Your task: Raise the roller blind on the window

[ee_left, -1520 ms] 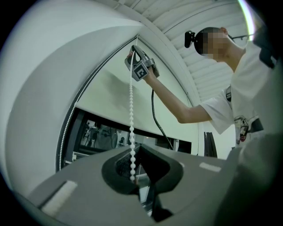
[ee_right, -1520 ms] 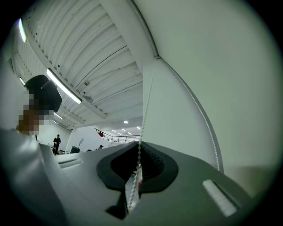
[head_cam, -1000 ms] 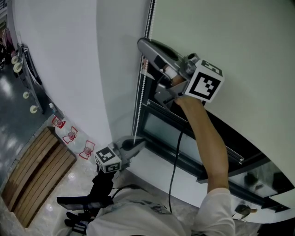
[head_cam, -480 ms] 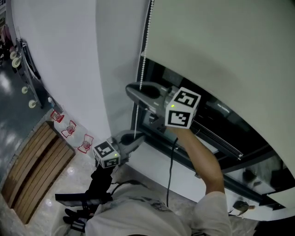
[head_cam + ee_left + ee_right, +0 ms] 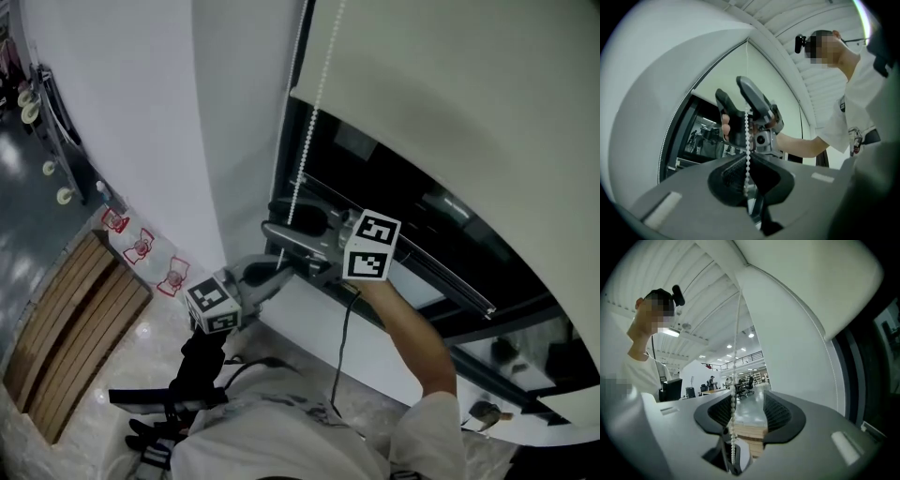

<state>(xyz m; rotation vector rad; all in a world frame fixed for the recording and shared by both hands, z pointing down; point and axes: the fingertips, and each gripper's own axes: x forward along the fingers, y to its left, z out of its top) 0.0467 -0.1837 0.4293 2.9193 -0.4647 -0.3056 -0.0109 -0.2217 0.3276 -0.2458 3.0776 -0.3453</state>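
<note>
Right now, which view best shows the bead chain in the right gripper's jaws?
The right gripper view: the bead chain hangs between the opening jaws of the right gripper, close to one pad. The head view shows only its run beside the roller blind; the left gripper view, that gripper from outside.

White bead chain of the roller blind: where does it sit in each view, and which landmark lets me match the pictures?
Head view: the white bead chain hangs at upper centre, slanting down to the left.
Left gripper view: dead centre, a short vertical line.
Right gripper view: just left of centre, a long near-vertical line.
Shared landmark: the dark window, mid-frame in the head view, at left in the left gripper view, at far right in the right gripper view.
</note>
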